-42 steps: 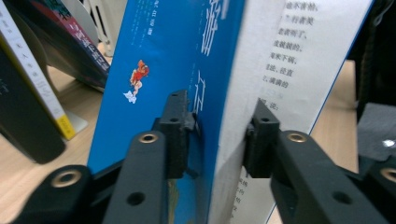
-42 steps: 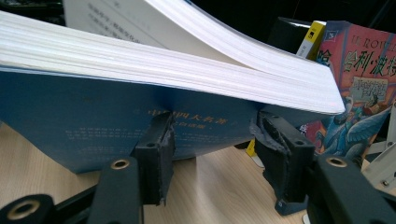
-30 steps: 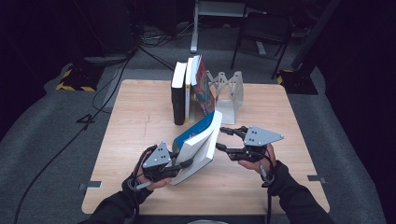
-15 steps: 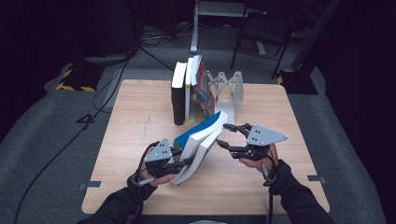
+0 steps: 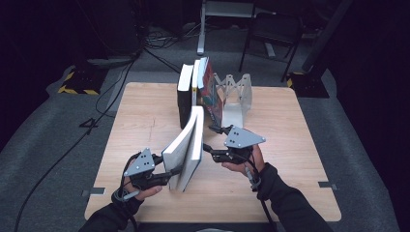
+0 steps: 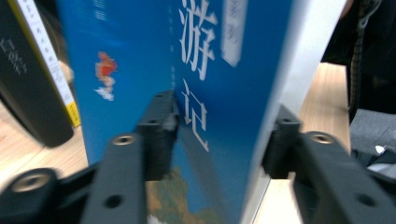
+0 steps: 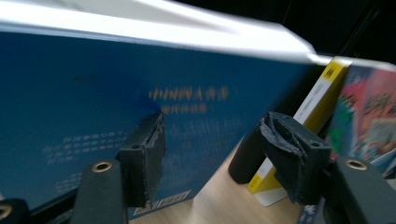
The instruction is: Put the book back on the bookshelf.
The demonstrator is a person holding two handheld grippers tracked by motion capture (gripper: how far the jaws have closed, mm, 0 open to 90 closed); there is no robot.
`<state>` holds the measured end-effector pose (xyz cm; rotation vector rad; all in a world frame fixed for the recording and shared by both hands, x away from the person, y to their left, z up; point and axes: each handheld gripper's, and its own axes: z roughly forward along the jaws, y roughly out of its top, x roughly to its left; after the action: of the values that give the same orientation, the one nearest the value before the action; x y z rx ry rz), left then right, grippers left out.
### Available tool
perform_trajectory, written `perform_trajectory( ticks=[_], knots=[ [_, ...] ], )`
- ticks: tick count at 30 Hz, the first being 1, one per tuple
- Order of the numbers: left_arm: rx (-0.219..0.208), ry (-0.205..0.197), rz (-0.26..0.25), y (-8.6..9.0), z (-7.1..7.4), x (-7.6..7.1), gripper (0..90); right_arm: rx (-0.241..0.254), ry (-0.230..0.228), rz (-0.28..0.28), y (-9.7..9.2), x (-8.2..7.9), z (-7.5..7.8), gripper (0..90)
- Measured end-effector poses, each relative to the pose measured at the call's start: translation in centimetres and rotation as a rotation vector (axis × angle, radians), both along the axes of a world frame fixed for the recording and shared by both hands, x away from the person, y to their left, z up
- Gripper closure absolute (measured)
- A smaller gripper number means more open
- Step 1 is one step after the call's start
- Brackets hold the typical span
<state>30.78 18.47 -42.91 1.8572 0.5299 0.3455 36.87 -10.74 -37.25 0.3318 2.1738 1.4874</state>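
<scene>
Held book [image 5: 186,145]: table [image 5: 300,145] centre, on edge.
Standing books [image 5: 196,89]: behind it.
Rack [image 5: 237,96]: right of standing books.

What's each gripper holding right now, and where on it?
The left gripper clamps the blue book across its thickness at the near lower end. The right gripper is open, holding nothing.

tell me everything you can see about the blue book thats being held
The blue book is a thick volume with a glossy blue cover, white Chinese characters, a small cartoon figure and a white page block. It stands nearly upright on edge on the wooden table, leaning slightly, just in front of the row of standing books. The left tool clamps it across its thickness at the near end. The right tool is open beside its back cover; I can't tell if it touches.
</scene>
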Motion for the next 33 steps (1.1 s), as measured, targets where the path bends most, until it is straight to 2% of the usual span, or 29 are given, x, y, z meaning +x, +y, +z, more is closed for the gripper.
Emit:
perform_trajectory(
  ticks=[3,4,8,11,13,16,18,23,26,30,31,33],
  knots=[
    [-0.003,0.050,-0.030,0.3,-0.5,0.3,51.2,0.014,0.053,0.037,0.4,0.4,-0.7,36.2],
    [-0.003,0.074,-0.046,0.3,-0.8,0.6,50.5,0.008,0.054,0.047,0.6,0.5,-0.9,36.3],
    [-0.027,0.110,-0.081,0.0,-0.9,1.2,52.8,-0.003,0.055,0.058,0.9,0.4,-1.1,36.2],
    [-0.050,0.145,-0.149,-0.1,-0.9,2.1,55.0,0.007,0.094,0.072,0.2,0.8,-1.1,36.2],
    [-0.047,0.151,-0.181,-0.5,-0.8,2.7,55.5,0.001,0.094,0.064,-0.3,0.7,-1.1,38.1],
    [-0.047,0.141,-0.206,-1.5,-0.7,3.2,55.7,-0.020,0.062,0.067,-1.3,0.3,-1.2,50.6],
    [-0.040,0.128,-0.225,-2.3,-0.6,3.7,55.8,-0.016,0.067,0.058,-2.2,0.4,-1.4,51.0],
    [-0.045,0.138,-0.265,-4.0,-0.4,4.9,56.0,0.007,0.075,0.034,-4.0,0.7,-1.6,54.2],
    [-0.038,0.138,-0.291,-5.4,-0.3,5.7,55.9,-0.009,0.054,0.018,-5.2,0.8,-1.4,55.8],
    [-0.035,0.125,-0.327,-7.7,-0.1,6.9,55.6,-0.010,0.055,-0.025,-7.1,0.8,-1.4,58.9],
    [-0.035,0.123,-0.333,-8.1,-0.2,7.0,55.4,-0.011,0.054,-0.040,-7.9,0.7,-1.5,58.9],
    [-0.027,0.109,-0.337,-8.4,0.0,7.1,55.3,-0.012,0.056,-0.048,-8.4,0.6,-1.6,58.9]
  ],
)
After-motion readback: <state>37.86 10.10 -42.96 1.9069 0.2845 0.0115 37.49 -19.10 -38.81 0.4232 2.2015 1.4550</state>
